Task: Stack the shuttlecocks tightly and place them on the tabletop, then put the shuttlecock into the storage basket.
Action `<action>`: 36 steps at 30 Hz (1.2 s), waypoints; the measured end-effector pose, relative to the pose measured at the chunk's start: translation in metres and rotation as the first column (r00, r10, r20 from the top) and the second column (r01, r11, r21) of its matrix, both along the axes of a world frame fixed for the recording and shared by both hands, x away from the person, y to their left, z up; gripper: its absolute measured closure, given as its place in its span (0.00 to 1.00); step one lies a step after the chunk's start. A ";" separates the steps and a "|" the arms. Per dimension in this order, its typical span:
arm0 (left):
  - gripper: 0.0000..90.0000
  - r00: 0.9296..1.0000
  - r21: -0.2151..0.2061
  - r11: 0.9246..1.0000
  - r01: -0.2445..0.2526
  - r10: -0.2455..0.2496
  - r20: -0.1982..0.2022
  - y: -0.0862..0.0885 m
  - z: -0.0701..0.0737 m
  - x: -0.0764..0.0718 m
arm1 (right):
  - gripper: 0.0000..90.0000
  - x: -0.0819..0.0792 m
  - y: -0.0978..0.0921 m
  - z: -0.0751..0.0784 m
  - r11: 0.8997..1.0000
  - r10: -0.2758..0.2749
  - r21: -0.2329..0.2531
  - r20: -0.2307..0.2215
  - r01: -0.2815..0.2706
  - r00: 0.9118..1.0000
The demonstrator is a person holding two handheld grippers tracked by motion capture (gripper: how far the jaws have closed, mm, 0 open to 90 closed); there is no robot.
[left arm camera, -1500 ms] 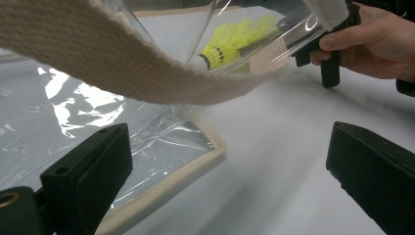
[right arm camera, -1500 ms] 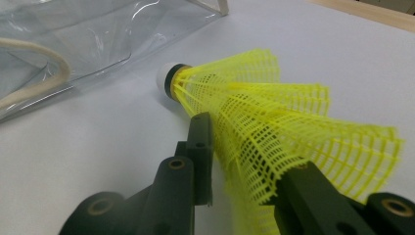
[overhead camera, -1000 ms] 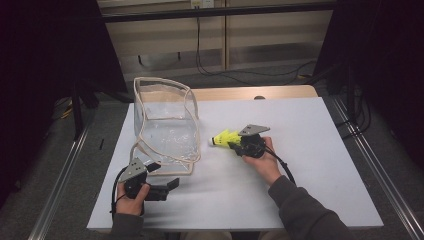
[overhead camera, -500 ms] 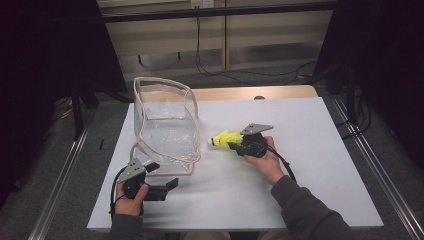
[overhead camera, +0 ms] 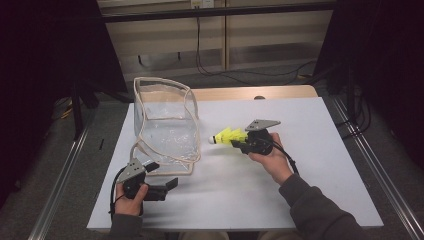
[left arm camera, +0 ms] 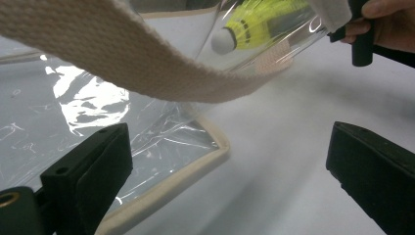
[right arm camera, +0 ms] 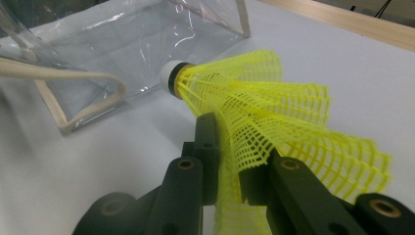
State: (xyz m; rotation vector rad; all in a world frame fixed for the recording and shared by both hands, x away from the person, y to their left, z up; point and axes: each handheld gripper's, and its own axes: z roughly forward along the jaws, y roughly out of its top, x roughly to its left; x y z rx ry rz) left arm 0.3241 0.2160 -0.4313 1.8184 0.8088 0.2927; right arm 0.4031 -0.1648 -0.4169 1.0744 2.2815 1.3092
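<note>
A clear plastic bag (overhead camera: 165, 122) with cream webbing trim stands open on the white table (overhead camera: 300, 200), and everything else sits in relation to it. Just to the right of the bag, off its near right corner, the right gripper (overhead camera: 239, 142) holds a yellow shuttlecock (overhead camera: 227, 136) above the table. From the right gripper view, the two black jaws are pinched in on the yellow mesh skirt (right arm camera: 274, 127), which flares out on either side of them, and the white cork tip (right arm camera: 170, 76) points toward the bag's transparent wall (right arm camera: 132, 44). The tip is near the bag but apart from it, outside the opening. A person's hand (overhead camera: 272, 157) wraps the gripper body, with a grey sleeve (overhead camera: 320, 215) trailing back toward the near table edge.

On the near side of the bag, close to its front left corner, the left gripper (overhead camera: 167, 187) rests low at the table, held by the other hand (overhead camera: 129, 197). Its jaws stand wide apart with nothing between them; in the left gripper view one jaw sits over the bag's flat clear panel (left arm camera: 73, 107) and trimmed edge (left arm camera: 195, 166), the other over bare table. A cream strap (left arm camera: 122, 54) of the bag arcs across just above them, and through the plastic beyond it the shuttlecock (left arm camera: 254, 22) shows.
</note>
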 end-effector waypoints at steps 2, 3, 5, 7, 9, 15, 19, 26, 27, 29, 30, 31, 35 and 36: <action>0.04 1.000 -0.004 1.000 -0.001 0.001 0.000 0.000 0.000 0.000 | 0.90 0.000 -0.002 0.005 1.000 0.005 0.012 0.000 -0.005 1.000; 0.04 1.000 -0.003 1.000 -0.002 0.002 0.002 0.001 0.000 -0.001 | 0.90 0.000 -0.003 0.008 1.000 0.004 0.010 0.004 -0.004 1.000; 0.04 1.000 -0.004 1.000 -0.001 0.001 0.000 0.001 0.001 -0.001 | 0.90 -0.001 -0.004 0.013 1.000 0.010 0.010 0.003 -0.010 1.000; 0.04 1.000 -0.004 1.000 -0.001 0.001 0.000 0.001 0.001 -0.001 | 0.90 -0.001 -0.005 0.022 1.000 0.018 0.008 0.009 -0.018 1.000; 0.04 1.000 -0.004 1.000 -0.002 0.002 0.000 0.001 0.001 -0.001 | 0.90 -0.001 -0.005 0.023 1.000 0.019 0.007 0.009 -0.019 1.000; 0.04 1.000 -0.010 1.000 -0.006 0.006 0.000 0.001 0.001 -0.001 | 0.90 -0.001 -0.004 0.035 0.999 0.033 0.005 0.010 -0.034 0.999; 0.04 1.000 -0.011 1.000 -0.006 0.006 0.002 0.001 0.001 -0.001 | 0.90 -0.002 -0.005 0.043 0.999 0.033 0.018 0.010 -0.034 0.999; 0.04 1.000 -0.013 1.000 -0.005 0.005 0.002 0.001 0.001 -0.001 | 0.90 -0.003 -0.005 0.058 0.999 0.044 0.009 0.015 -0.044 0.999; 0.04 1.000 -0.013 1.000 -0.005 0.005 0.001 0.001 0.001 -0.001 | 0.90 -0.002 -0.005 0.060 0.999 0.046 0.011 0.014 -0.046 0.999; 0.04 1.000 -0.013 1.000 -0.005 0.005 0.002 0.001 0.001 -0.001 | 0.90 -0.002 -0.005 0.064 0.999 0.046 0.014 0.018 -0.046 0.999; 0.04 1.000 -0.013 1.000 -0.004 0.004 0.001 0.001 0.001 -0.001 | 0.90 -0.002 -0.006 0.066 0.999 0.047 0.016 0.017 -0.047 0.999; 0.04 1.000 -0.013 1.000 -0.004 0.004 0.001 0.002 0.001 -0.001 | 0.90 -0.001 -0.006 0.067 0.999 0.049 0.013 0.018 -0.049 0.999; 0.04 1.000 -0.014 1.000 -0.004 0.004 0.001 0.002 0.001 -0.001 | 0.90 -0.001 -0.005 0.074 0.999 0.053 0.012 0.022 -0.053 0.998; 0.04 1.000 -0.013 1.000 -0.004 0.004 0.000 0.002 0.001 -0.001 | 0.90 -0.001 -0.005 0.077 0.998 0.054 0.010 0.023 -0.054 0.998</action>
